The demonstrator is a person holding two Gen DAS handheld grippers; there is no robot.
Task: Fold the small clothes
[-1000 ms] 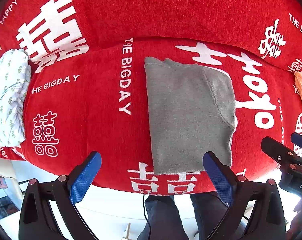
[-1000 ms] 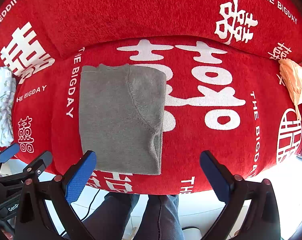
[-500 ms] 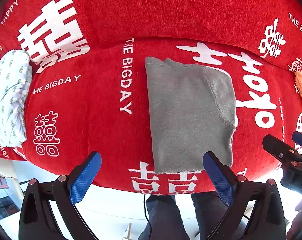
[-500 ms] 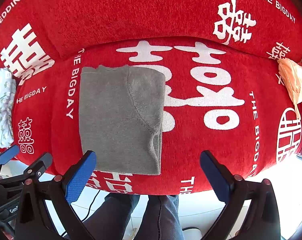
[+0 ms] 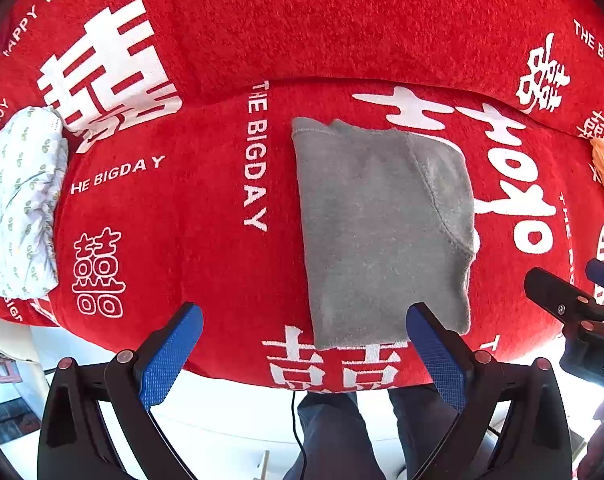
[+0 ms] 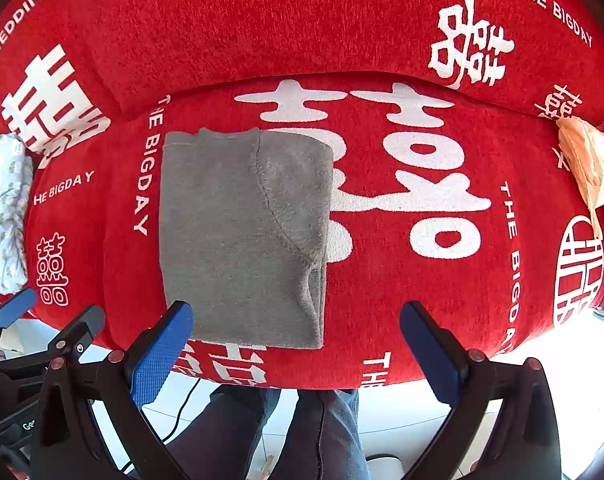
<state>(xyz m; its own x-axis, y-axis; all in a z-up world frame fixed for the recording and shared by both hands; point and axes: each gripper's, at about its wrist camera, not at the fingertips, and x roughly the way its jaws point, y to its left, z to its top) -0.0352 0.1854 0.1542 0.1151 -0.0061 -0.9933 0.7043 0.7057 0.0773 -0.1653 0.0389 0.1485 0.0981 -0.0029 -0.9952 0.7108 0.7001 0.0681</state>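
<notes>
Red sofa cover [image 5: 205, 248] with white lettering. Folded gray garment [image 5: 382, 232] lies flat mid-seat, near front edge. Left claw [image 5: 302, 354] spread wide, empty, hovering off seat's front edge; right claw [image 6: 295, 350] likewise. Floral cloth [image 5: 17, 208] far left, orange cloth [image 6: 588, 164] far right.

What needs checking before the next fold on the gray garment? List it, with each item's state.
1. Left tongs open and empty: ok.
2. Right tongs open and empty: ok.
3. Gray garment lying flat on the red cover, already folded to a narrow rectangle: ok.
4. Near hem within the cover's front edge, not hanging off: ok.
5. Floral cloth and orange cloth lying apart from the garment: ok.
6. Layers underneath lined up evenly: cannot tell; only the top layer and the right-side edge show.
</notes>
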